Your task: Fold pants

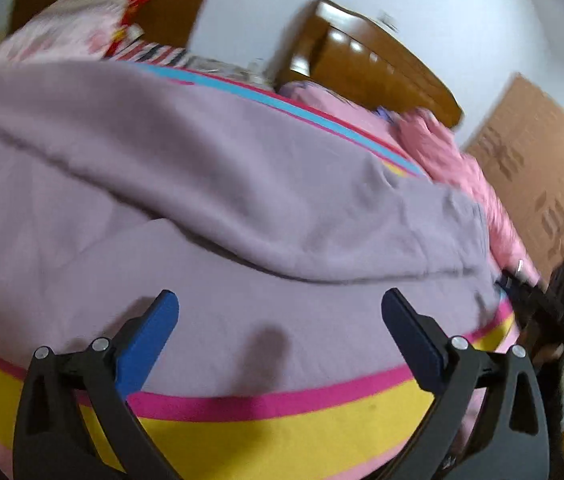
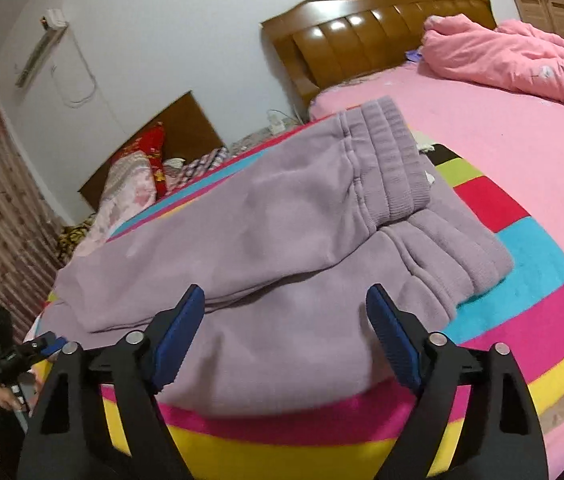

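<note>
I find the lilac pants [image 2: 290, 240] lying ahead of both jaws on the striped blanket [image 2: 522, 280], one leg folded over the other. Left gripper [image 1: 279, 332] and right gripper [image 2: 284, 332] are released, holding nothing. I judge each should pinch both layers at the near edge

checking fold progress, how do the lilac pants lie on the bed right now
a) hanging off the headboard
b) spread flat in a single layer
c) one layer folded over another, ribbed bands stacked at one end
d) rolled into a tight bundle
c: in the right wrist view the lilac pants lie on the striped sheet with an upper layer over a lower one, two ribbed bands staggered at the far end.
</note>
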A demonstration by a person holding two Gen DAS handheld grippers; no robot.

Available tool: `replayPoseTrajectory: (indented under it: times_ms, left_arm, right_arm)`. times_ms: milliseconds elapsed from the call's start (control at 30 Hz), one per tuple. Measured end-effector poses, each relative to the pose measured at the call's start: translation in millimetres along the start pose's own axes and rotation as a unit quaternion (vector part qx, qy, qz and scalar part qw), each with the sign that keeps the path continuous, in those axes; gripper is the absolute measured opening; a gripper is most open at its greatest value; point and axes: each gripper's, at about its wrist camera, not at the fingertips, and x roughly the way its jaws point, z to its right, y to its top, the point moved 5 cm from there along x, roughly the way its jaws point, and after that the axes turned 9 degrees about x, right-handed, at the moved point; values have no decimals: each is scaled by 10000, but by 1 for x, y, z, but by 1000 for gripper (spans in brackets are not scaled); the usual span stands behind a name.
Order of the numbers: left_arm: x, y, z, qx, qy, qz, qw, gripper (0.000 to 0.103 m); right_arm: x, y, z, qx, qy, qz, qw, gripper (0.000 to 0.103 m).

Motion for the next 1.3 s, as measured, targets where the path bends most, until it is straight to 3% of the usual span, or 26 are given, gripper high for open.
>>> replayPoseTrajectory:
  times_ms: [100,200,367,567,700,800,867,1000,1167,1300]
  left_arm:
    - [-6,4,-16,-502,-156,172,9985,101]
    - [-5,10,-23,-471,58,179,9987,101]
    - [-8,12,-33,-474,26,225,9986,101]
    - [-17,2,-39,-381,-18,236,9990,101]
    - [-20,-6,-41,-157,1,289,9995,101]
    - [-21,-7,-40,-138,30,316,9994,101]
    - [-21,-6,-41,-160,16,322,9994,101]
    - [-28,-10,-48,-357,-99,357,9987,101]
    - [-32,-4,-55,-740,-376,467,9955,100]
    - [-31,1,-53,-868,-394,445,9945,99]
  right_arm:
    - [7,24,9,492,-116,72,9987,73]
    - [29,35,30,1043,-342,-525,9926,71]
    - [44,49,25,833,-789,-845,9898,71]
    - [20,74,36,1262,-539,-161,9904,71]
    - [33,93,70,1626,-631,-116,9846,71]
    - [53,101,79,1630,-472,-389,9847,70]
    - [61,105,72,1318,-479,-472,9890,62]
    - [46,111,57,1002,-425,-97,9940,34]
    - [35,112,60,900,-472,80,9948,19]
    - [17,111,63,972,-330,321,9942,17]
